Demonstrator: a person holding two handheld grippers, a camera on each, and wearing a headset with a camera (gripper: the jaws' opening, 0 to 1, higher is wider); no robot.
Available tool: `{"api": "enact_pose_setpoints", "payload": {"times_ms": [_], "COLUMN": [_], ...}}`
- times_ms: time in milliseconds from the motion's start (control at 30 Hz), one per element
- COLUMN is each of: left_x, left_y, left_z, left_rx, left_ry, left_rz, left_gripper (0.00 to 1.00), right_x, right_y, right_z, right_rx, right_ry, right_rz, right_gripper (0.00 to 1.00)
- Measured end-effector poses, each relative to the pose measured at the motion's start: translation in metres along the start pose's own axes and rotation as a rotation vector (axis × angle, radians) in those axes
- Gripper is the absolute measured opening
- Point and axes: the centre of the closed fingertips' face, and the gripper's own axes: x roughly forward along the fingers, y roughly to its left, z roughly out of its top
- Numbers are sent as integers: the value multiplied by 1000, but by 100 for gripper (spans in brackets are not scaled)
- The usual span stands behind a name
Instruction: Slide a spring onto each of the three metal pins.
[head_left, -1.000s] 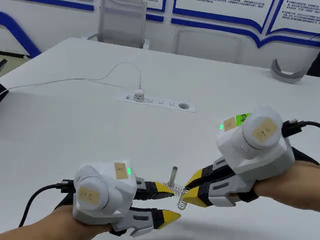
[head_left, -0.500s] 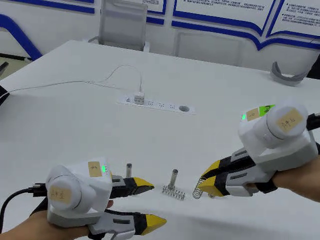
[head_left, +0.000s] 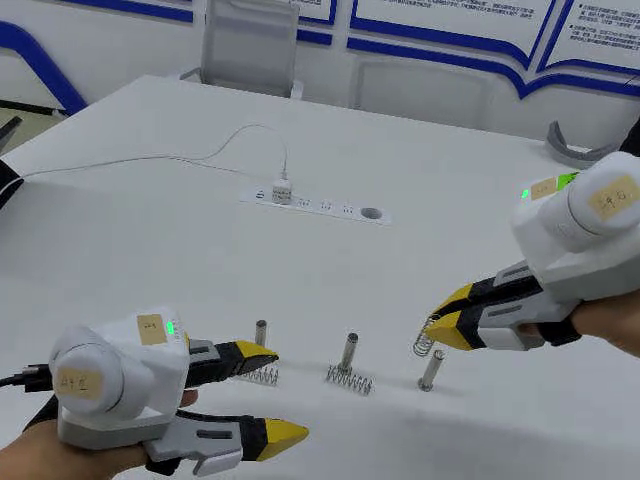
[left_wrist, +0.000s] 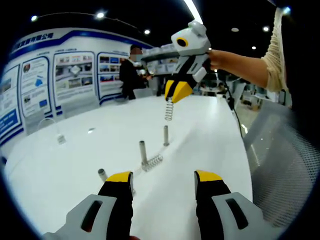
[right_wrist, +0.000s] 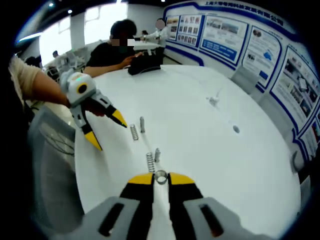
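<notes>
L gripper (head_left: 272, 392): jaws apart, empty, near left pin (head_left: 261, 333). Left spring (head_left: 262, 375) lies on table just beside it. Mid pin (head_left: 348, 352): mid spring (head_left: 348, 379) flat at its foot, not on. R gripper (head_left: 447, 322) pinches third spring (head_left: 424, 343), hanging just above right pin (head_left: 431, 370). Step, prob.: threading 1st spring. Next: centre coil over pin tip, lower, let go.

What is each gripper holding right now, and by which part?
The right gripper pinches a small coiled metal spring by its upper end, the rest hanging below. The left gripper is open and empty.
</notes>
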Motion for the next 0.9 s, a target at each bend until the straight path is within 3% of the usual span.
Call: {"api": "enact_pose_setpoints", "payload": {"times_ms": [300,900], "left_x": [-9,-12], "left_y": [7,10], "left_z": [-5,-7], "left_rx": [-29,-41], "left_ry": [-3,-1], "left_rz": [28,42], "left_gripper": [53,54], "right_x": [2,17], "right_y": [-18,-24], "right_z": [-11,-30], "right_rx": [63,115], "right_ry": [27,69], "right_rz": [-41,-41], "right_gripper": [12,12]}}
